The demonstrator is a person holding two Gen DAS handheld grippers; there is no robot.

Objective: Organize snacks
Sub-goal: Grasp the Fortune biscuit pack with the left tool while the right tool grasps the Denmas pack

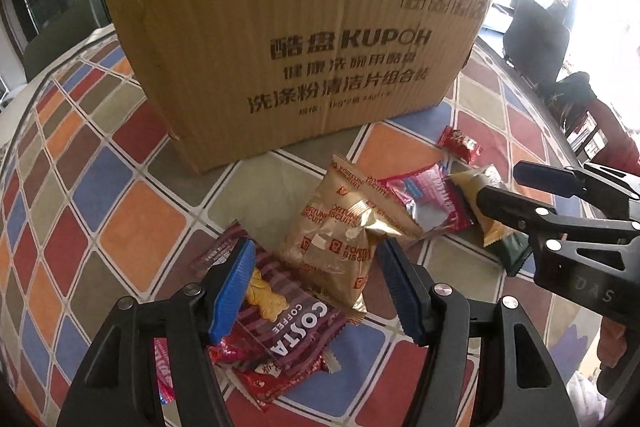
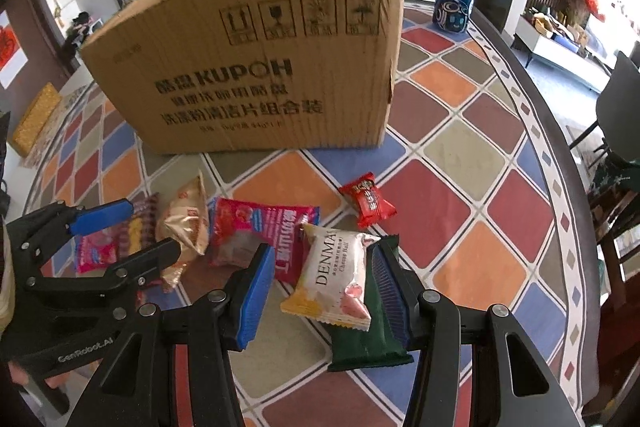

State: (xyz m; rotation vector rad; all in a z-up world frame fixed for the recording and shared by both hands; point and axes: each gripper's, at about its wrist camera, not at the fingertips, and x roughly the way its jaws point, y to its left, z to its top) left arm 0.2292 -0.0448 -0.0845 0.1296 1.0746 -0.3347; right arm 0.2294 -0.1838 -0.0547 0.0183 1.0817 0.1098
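An open cardboard box (image 1: 296, 43) stands on the tiled table; it also shows in the right wrist view (image 2: 260, 67). In front of it lie snack packs: a gold Fortune Biscuits bag (image 1: 340, 231), a purple Costa Coffee pack (image 1: 280, 311), a pink pack (image 2: 264, 231), a white Denmark pack (image 2: 336, 275) on a dark green pack (image 2: 360, 339), and a small red candy (image 2: 366, 201). My left gripper (image 1: 316, 291) is open over the Costa pack and gold bag. My right gripper (image 2: 324, 295) is open around the white pack.
A Pepsi can (image 2: 454, 3) stands behind the box at the right. The colourful tiled tablecloth (image 2: 460, 155) ends at a curved edge on the right, with chairs (image 2: 620, 99) beyond. Red packs (image 1: 272, 379) lie under the Costa pack.
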